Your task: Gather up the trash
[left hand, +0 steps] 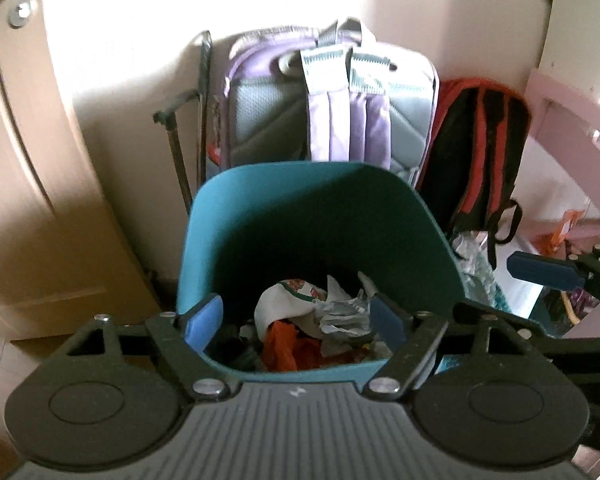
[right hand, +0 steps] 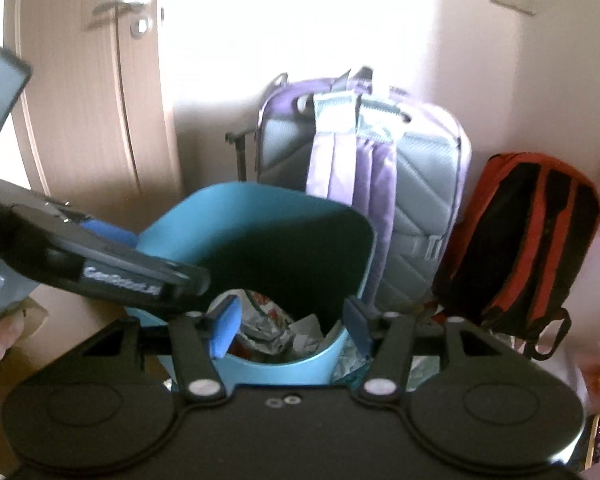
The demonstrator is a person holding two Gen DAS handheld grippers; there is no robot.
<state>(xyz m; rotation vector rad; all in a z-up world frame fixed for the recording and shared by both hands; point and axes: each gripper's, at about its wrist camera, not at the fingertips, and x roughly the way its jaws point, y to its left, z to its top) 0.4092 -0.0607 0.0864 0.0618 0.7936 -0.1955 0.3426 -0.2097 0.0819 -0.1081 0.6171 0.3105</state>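
Observation:
A teal trash bin point(left hand: 260, 208) stands on the floor before two backpacks; it also shows in the right wrist view point(right hand: 204, 216). Inside lie crumpled paper, silver foil point(left hand: 342, 316) and an orange wrapper point(left hand: 280, 344). My left gripper point(left hand: 296, 320) is open and empty just above the bin's near rim. My right gripper point(right hand: 290, 326) is open and empty over the bin's right side; its finger point(left hand: 540, 270) shows at the right in the left wrist view. The left gripper's body point(right hand: 112, 268) crosses the right wrist view.
A lilac and grey backpack point(left hand: 340, 100) and a black and red backpack point(left hand: 480, 148) lean on the wall behind the bin. A wooden door point(left hand: 24, 120) is at the left. Crumpled wrappers point(left hand: 474, 264) lie right of the bin. A pink shelf point(left hand: 560, 120) stands at the right.

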